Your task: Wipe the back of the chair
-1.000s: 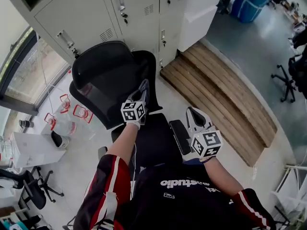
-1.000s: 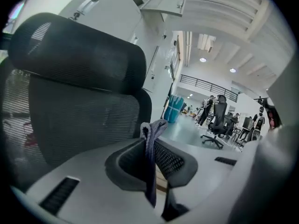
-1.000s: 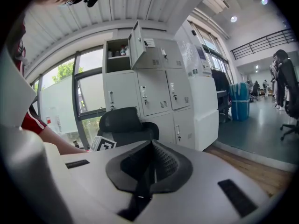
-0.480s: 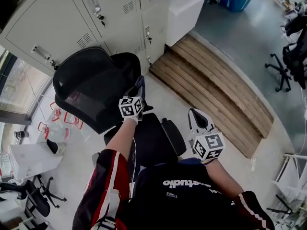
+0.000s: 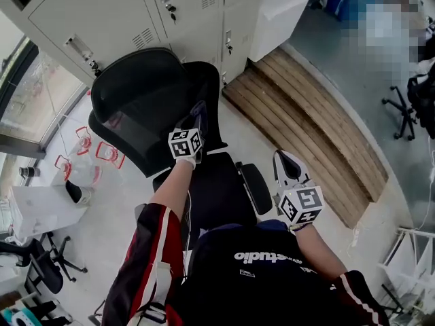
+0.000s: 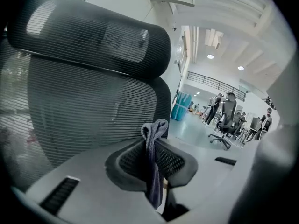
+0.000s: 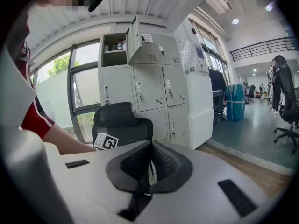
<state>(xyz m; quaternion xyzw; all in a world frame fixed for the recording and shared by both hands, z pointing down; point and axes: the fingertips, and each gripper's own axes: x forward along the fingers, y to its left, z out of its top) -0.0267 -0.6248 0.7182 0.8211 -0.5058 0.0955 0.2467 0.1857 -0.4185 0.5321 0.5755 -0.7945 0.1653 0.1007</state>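
The black mesh chair (image 5: 139,107) faces me with its backrest and headrest toward the lockers. My left gripper (image 5: 198,116) is shut on a grey-blue cloth (image 5: 200,111) at the right side of the backrest. In the left gripper view the cloth (image 6: 153,164) hangs folded between the jaws, with the backrest mesh (image 6: 79,111) and the headrest (image 6: 93,31) close in front; whether cloth and mesh touch is unclear. My right gripper (image 5: 286,164) hangs to the right of the seat, shut with nothing in it. In the right gripper view the chair (image 7: 122,122) stands farther off.
Grey lockers (image 5: 170,9) stand just behind the chair. A low wooden platform (image 5: 306,124) lies to the right. Clear bottles with red handles (image 5: 88,161) sit on the floor at the left by a window. Another office chair (image 5: 408,104) stands at the far right.
The head view has swung a little. My left gripper stays at the right side of the backrest with the cloth. The right gripper has hardly moved.
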